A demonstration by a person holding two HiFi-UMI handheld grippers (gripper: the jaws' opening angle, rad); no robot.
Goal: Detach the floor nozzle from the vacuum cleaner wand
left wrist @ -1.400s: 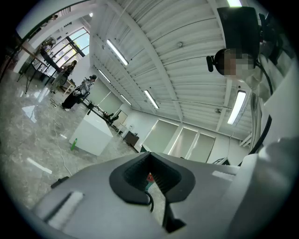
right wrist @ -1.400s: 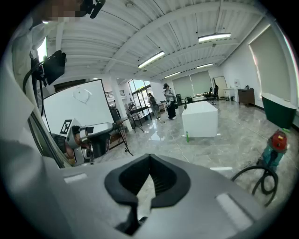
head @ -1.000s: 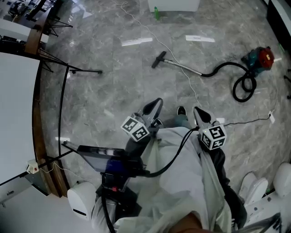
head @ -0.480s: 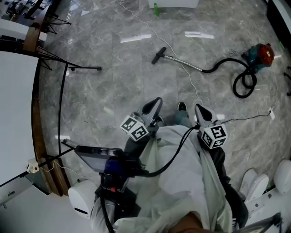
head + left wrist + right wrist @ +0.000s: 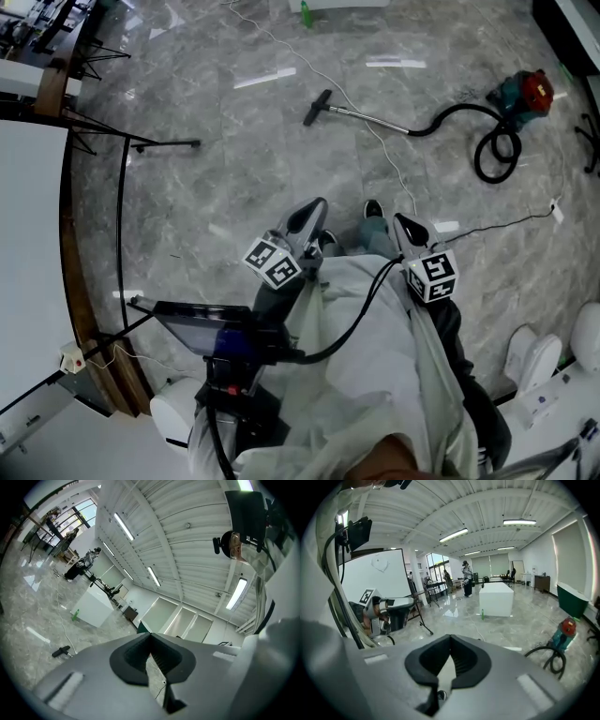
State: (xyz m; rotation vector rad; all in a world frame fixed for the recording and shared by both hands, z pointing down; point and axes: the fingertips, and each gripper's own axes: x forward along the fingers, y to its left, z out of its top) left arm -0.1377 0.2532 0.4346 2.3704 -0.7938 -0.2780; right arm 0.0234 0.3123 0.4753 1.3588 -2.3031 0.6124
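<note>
floor nozzle (image 5: pixel 317 107): well ahead across floor (image 5: pixel 234 187) | left tongs (image 5: pixel 314 208), right tongs (image 5: pixel 403 223): closed

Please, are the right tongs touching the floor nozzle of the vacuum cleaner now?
Apart. The head view shows the floor nozzle lying far off, with much bare floor between it and the right tongs, which are shut and empty.
</note>
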